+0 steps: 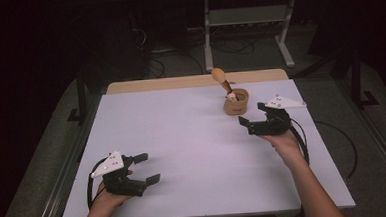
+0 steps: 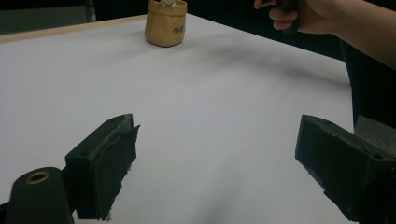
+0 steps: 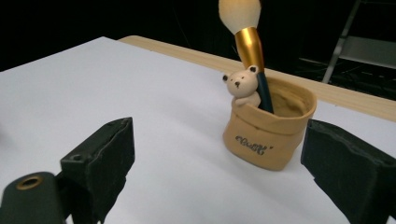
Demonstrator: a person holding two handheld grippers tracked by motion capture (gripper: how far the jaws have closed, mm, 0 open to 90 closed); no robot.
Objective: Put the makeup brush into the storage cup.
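Near rt gripper [image 1: 251,119], fingers wide like left gripper [image 1: 146,167]: soft tan pouch-shaped cup [image 3: 268,128], fluffy brush [image 3: 247,39].

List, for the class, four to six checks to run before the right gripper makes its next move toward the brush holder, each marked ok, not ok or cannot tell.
1. Right gripper open: ok, jaws apart with nothing between them.
2. Holder upright on the table: ok.
3. Brush stands in the holder, leaning, handle down: ok.
4. Bear figure on the rim sits next to the brush handle; room for a jaw there: cannot tell.
5. Left gripper open and well away from the holder: ok.
6. Right gripper already touching the holder: not ok, a gap remains.
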